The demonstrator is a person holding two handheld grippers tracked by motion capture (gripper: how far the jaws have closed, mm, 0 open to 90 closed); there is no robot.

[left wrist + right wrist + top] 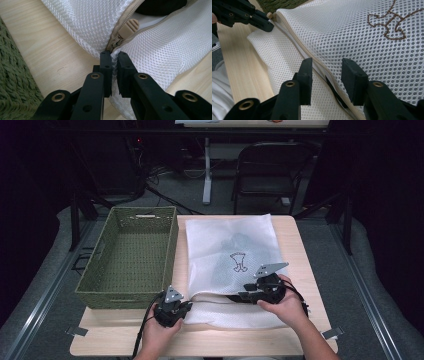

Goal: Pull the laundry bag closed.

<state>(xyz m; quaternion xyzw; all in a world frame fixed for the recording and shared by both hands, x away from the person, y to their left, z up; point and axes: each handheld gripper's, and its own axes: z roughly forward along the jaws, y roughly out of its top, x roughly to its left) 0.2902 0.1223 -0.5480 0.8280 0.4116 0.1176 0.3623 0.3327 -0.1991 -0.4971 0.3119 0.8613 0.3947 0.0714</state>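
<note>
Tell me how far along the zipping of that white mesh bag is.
Done: dark clothing sits inside the white mesh laundry bag. In hand: the left gripper pinches the bag's corner just below the beige zipper pull; the right gripper is open over the zipper line. Left: the zipper gapes open, unclosed.

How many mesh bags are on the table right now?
1. The white mesh bag lies on the table right of the green basket, its zipper end pinched by the left gripper. Something dark sits inside it.
</note>
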